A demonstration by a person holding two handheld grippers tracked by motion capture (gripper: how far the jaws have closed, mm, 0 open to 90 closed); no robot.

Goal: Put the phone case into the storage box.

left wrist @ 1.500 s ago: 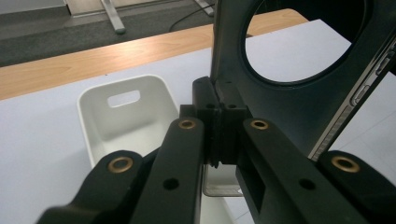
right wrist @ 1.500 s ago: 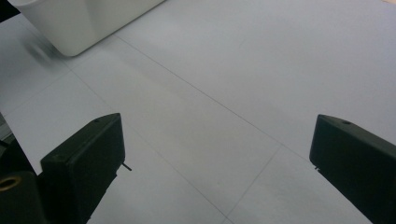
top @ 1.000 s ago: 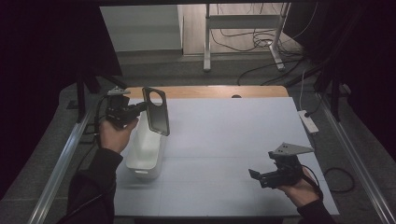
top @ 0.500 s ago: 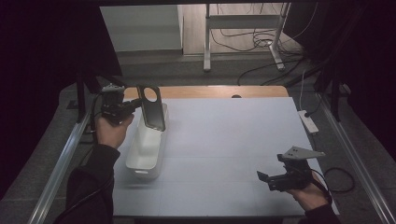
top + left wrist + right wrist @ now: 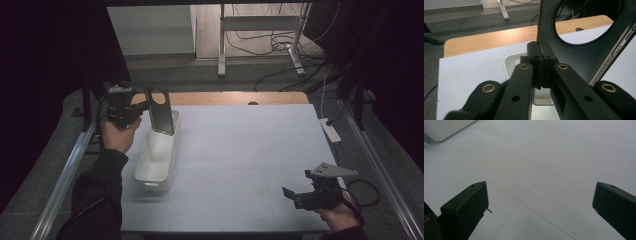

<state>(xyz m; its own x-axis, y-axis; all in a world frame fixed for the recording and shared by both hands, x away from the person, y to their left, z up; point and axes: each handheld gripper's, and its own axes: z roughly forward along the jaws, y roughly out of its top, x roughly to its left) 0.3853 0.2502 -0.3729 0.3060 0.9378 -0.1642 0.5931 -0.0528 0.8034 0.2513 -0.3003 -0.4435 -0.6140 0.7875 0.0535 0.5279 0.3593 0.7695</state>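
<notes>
A white worktop filled the middle of the high view, with a strip of bare wood along its far edge and metal rails down both sides. A long white tub lay on the left part of the sheet. The left gripper, raised in the person's left hand, was clamped on the edge of a dark phone case with a large round camera hole; the case stood nearly upright over the tub's far end, perhaps just touching its rim, which the dim light made hard to judge. In the left gripper view the case was cut off at the top and right. The right gripper hovered low by the near right corner, jaws wide apart and empty above bare sheet. A white power strip lay at the right edge. Between tub and right gripper the sheet lay open. Beyond the worktop, cables trailed across a dark floor.
</notes>
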